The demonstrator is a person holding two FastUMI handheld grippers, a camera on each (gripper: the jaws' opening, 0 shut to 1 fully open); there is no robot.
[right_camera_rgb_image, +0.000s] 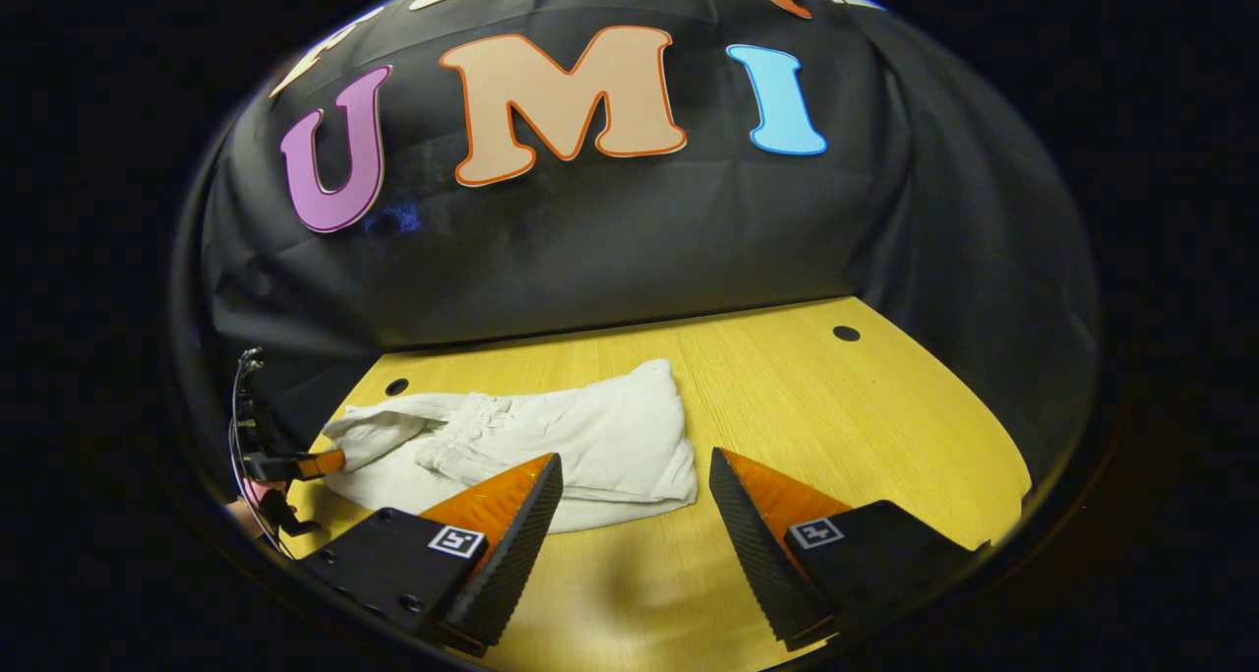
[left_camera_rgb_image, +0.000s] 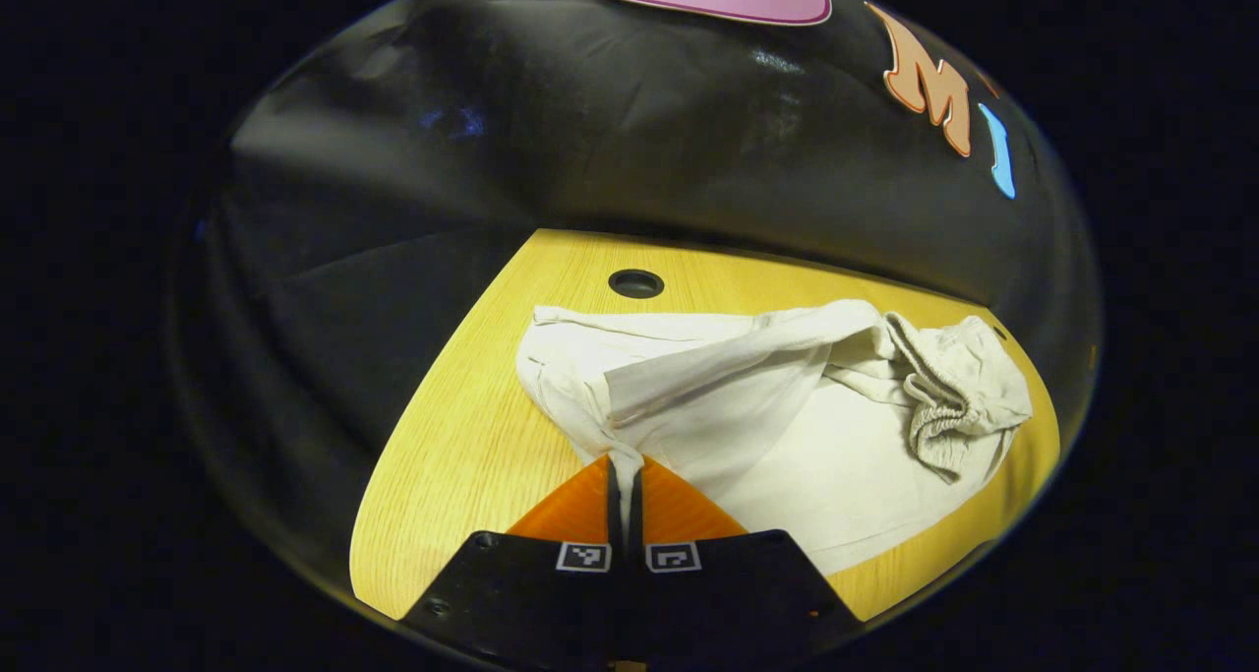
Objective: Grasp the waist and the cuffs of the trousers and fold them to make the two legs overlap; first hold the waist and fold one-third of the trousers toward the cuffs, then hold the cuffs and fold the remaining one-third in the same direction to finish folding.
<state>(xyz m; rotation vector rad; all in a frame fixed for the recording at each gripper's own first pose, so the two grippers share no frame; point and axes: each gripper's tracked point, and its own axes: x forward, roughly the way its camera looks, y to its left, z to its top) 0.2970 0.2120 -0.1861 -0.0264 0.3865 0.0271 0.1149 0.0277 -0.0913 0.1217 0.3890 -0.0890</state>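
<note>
In the left gripper view, the left claw [left_camera_rgb_image: 625, 467] is pressed together on a pinched fold of the white trousers [left_camera_rgb_image: 787, 426]; the elastic waist [left_camera_rgb_image: 949, 397] lies bunched at far right. In the right gripper view, the right claw [right_camera_rgb_image: 634, 495] is spread wide above the yellow wooden surface [right_camera_rgb_image: 866, 426], with the trousers just beyond it and the left claw gripping their far end.

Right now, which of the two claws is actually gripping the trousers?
The left claw: its fingers are pinched shut on an edge of the trousers. The right claw hangs open above the table.
</note>
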